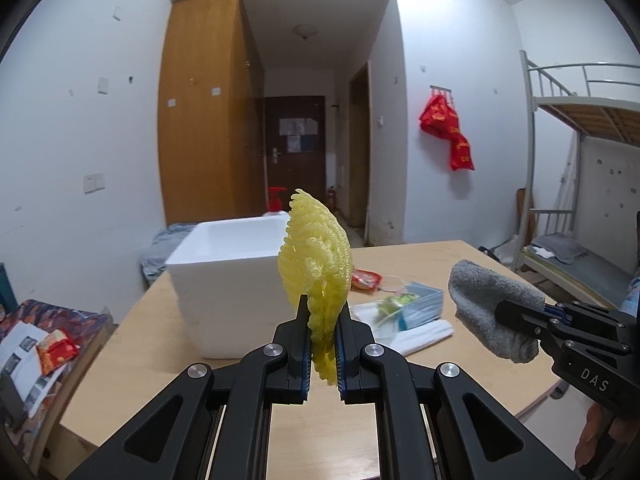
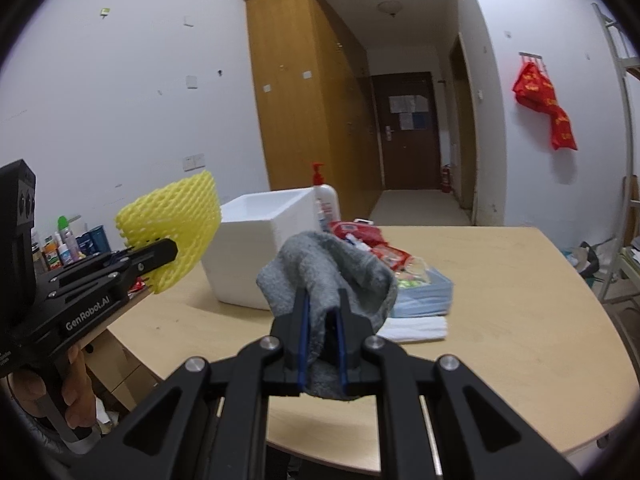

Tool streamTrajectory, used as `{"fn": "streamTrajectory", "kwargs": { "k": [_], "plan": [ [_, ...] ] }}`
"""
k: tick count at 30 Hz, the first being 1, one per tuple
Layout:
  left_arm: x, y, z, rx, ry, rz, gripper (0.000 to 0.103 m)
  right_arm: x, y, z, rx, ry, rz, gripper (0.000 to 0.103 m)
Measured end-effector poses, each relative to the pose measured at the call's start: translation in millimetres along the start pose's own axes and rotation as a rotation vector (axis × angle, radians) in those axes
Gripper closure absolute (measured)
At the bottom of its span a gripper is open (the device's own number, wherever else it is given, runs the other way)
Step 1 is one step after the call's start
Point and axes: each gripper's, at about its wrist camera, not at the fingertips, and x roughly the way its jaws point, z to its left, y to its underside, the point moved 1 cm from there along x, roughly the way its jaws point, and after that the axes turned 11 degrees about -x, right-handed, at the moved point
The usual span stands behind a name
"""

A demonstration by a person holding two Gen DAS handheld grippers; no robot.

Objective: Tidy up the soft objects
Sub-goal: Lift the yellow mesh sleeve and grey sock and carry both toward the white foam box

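Yellow foam net in the left gripper, grey cloth in the right, both held up above the table.

Pinched between the left gripper (image 1: 323, 320) jaws, the yellow foam net (image 1: 316, 264) stands upright on edge in front of the white foam box (image 1: 224, 280). The right gripper (image 2: 322, 312) is clamped on a bunched grey cloth (image 2: 332, 268), which bulges above the jaws and hangs below them. Box, pump bottle (image 2: 326, 200), red snack packets (image 2: 360, 236), a blue pack of face masks (image 2: 426, 292) and folded white tissues (image 2: 416, 328) sit on the light wooden table (image 2: 520, 300). A hand (image 2: 74, 384) grips the left gripper's handle.
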Motion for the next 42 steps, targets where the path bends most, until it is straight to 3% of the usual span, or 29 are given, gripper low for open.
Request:
{"fn": "streamTrajectory", "kwargs": {
  "k": [16,42],
  "plan": [
    [-14.2,-9.4,49.5,-0.048,-0.129,-0.032,0.093,34.3,-18.9,41.5,-0.08,-0.16,-0.01,0.088],
    [0.7,-18.4,63.1,-0.074,-0.152,-0.013,0.093,63.0,-34.5,48.9,-0.093,-0.188,0.023,0.088]
  ]
}}
